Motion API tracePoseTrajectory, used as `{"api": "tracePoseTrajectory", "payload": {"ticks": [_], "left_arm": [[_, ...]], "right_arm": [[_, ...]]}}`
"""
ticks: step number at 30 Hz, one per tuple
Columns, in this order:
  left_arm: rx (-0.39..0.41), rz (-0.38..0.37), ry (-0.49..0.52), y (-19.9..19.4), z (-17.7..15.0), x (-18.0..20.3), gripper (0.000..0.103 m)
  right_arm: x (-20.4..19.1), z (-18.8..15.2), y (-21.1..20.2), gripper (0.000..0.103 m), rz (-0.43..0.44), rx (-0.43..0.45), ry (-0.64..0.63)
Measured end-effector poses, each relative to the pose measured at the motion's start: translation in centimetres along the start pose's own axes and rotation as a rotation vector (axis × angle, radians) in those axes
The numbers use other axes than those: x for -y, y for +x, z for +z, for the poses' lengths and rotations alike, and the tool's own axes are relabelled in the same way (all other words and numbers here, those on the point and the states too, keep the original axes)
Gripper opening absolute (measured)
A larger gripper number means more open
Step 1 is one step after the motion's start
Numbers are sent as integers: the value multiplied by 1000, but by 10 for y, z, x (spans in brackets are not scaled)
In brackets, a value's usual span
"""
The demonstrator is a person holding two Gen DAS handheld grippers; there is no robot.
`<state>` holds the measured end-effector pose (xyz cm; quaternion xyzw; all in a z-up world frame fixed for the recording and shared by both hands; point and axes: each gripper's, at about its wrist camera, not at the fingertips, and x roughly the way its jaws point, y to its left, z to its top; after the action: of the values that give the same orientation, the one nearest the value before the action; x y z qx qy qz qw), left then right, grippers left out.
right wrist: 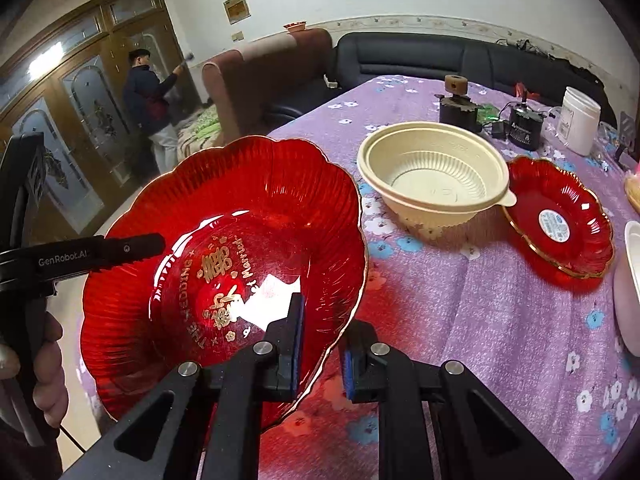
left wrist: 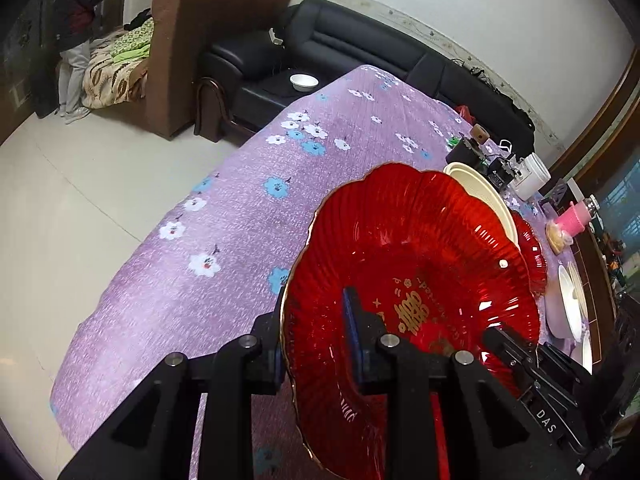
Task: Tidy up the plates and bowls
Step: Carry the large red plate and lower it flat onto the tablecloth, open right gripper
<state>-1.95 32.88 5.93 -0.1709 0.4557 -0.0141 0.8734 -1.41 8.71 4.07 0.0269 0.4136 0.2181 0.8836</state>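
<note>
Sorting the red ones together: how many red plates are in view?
2. The large red plate is held at its rim by both grippers; the small red plate sits on the tablecloth right of the cream bowl. Others may be hidden.

Purple floral tablecloth (right wrist: 500, 320) bears cream bowl (right wrist: 434, 176), small red plate (right wrist: 560, 220).

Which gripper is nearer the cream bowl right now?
Right. The right gripper clamps the big red plate on the rim facing the cream bowl; the left gripper clamps the far rim.
</note>
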Motion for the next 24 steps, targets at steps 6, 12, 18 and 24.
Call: {"api": "tracePoseTrajectory", "payload": {"ticks": [6, 12, 18, 24], "left_arm": [[-37, 19, -6, 16, -7, -3, 24], [-39, 81, 10, 28, -11, -4, 24], [22, 134, 7, 9, -11, -2, 45], [110, 160, -4, -31, -25, 4, 59]], "right_arm": [[2, -10, 11, 17, 4, -36, 28], [7, -17, 27, 17, -11, -72, 43], [16, -22, 26, 19, 28, -60, 92], [24, -29, 2, 30, 69, -17, 120]]}}
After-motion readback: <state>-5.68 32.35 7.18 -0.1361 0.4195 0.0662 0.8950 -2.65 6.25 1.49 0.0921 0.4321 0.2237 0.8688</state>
